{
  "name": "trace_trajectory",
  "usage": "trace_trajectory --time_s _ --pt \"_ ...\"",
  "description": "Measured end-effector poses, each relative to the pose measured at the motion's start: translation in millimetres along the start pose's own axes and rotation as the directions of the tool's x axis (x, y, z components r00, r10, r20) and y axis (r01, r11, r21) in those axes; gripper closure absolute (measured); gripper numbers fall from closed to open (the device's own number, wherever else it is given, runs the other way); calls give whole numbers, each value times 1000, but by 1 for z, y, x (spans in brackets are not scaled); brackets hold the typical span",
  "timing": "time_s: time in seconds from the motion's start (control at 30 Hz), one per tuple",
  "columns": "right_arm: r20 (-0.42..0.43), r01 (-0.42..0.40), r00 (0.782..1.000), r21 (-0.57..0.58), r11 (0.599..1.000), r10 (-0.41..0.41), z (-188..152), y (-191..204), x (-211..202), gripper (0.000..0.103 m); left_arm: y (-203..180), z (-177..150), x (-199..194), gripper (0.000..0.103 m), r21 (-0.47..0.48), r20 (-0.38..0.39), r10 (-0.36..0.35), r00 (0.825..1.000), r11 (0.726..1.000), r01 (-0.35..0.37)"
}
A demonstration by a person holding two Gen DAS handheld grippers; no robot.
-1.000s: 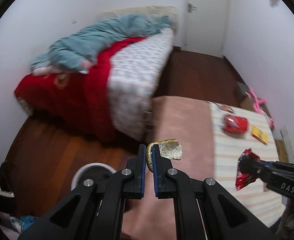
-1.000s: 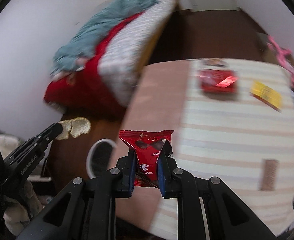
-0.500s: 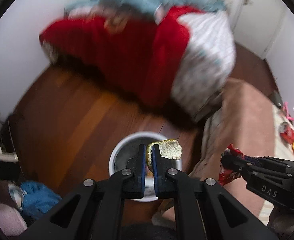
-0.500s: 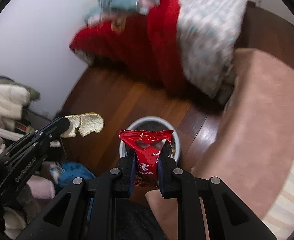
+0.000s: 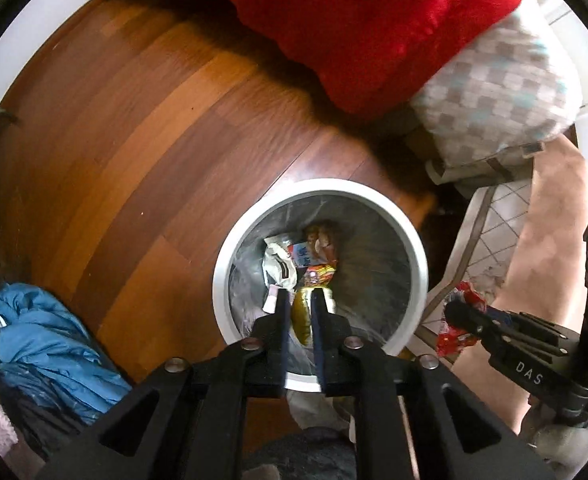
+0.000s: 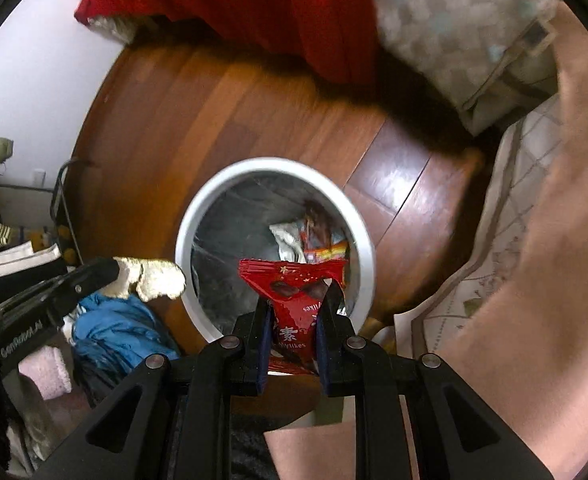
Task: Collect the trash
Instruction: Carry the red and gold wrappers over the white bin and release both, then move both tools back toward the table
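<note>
Both my grippers have swung from the counter to hang over the bin [image 5: 320,200], its white rim now under me. My left gripper [image 5: 299,302] has its jaws slightly apart with the gold foil [image 5: 301,314] between them, above the bin's near side. My right gripper [image 6: 294,300] pinches the red wrapper [image 6: 292,292], jaws closed on it, over the bin's near rim. Trash [image 5: 300,256] lies inside. Past the bin, floor [image 5: 142,112], then the red blanket [image 5: 374,16].

Both claws have swung from the table to hover over the white bin [image 5: 420,264], whose trash now shows.
</note>
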State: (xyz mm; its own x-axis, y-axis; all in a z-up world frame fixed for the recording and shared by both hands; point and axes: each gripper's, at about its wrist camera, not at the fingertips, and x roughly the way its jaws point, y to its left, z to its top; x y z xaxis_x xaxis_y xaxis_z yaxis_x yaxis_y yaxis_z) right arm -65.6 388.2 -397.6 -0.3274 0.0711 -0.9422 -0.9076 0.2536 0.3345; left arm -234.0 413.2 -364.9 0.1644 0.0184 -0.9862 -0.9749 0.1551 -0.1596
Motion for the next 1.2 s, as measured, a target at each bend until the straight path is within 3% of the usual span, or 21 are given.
trace_trajectory --time_s 0.03,0.07,0.1,0.13,0.2,0.23,0.27,0.3,0.4,0.43,0.6,0.73,1.2 --pt "-15 1 1000 -4 1000 -1 1 -2 6 81 3 0 2 71 -12 0 6 1000 1000 -6" --pt "-35 0 999 -12 1000 -1 3 -2 14 72 6 -1 2 43 -17 1 8 1000 1000 -8" --pt "-44 -1 999 -16 1000 0 1 -3 17 59 9 -3 2 32 -22 6 12 1000 1000 -12" --pt "-52 0 999 -19 1000 -1 3 -4 21 52 11 -4 2 25 -24 13 21 1000 1000 -21" --pt "-61 -3 998 -31 1000 1 0 -3 26 35 16 -6 0 24 -24 13 36 999 999 -36" --pt "-64 3 998 -41 999 -6 -1 -3 26 32 17 -7 0 18 -28 12 44 999 999 -43" --pt "-66 17 998 -52 999 -21 -2 -2 27 26 18 -8 0 4 -32 16 58 998 998 -58" --pt "-70 22 997 -62 998 -26 -3 -1 28 19 18 -9 -2 0 -31 21 68 997 997 -67" --pt "-75 51 996 -82 995 -57 -7 3 23 2 18 -15 -9 0 -21 43 91 995 996 -90" --pt "-74 67 995 -89 994 -74 -8 4 21 0 18 -17 -11 0 -19 53 99 994 995 -98" --pt "-46 175 982 -131 976 -182 -19 7 5 0 16 -32 -26 0 -8 101 134 986 991 -134" --pt "-24 209 976 -143 967 -214 -29 8 -4 0 12 -45 -38 0 1 135 149 980 989 -150" --pt "84 199 978 -136 970 -189 -62 26 -58 0 -1 -83 -94 0 23 249 170 954 983 -181"
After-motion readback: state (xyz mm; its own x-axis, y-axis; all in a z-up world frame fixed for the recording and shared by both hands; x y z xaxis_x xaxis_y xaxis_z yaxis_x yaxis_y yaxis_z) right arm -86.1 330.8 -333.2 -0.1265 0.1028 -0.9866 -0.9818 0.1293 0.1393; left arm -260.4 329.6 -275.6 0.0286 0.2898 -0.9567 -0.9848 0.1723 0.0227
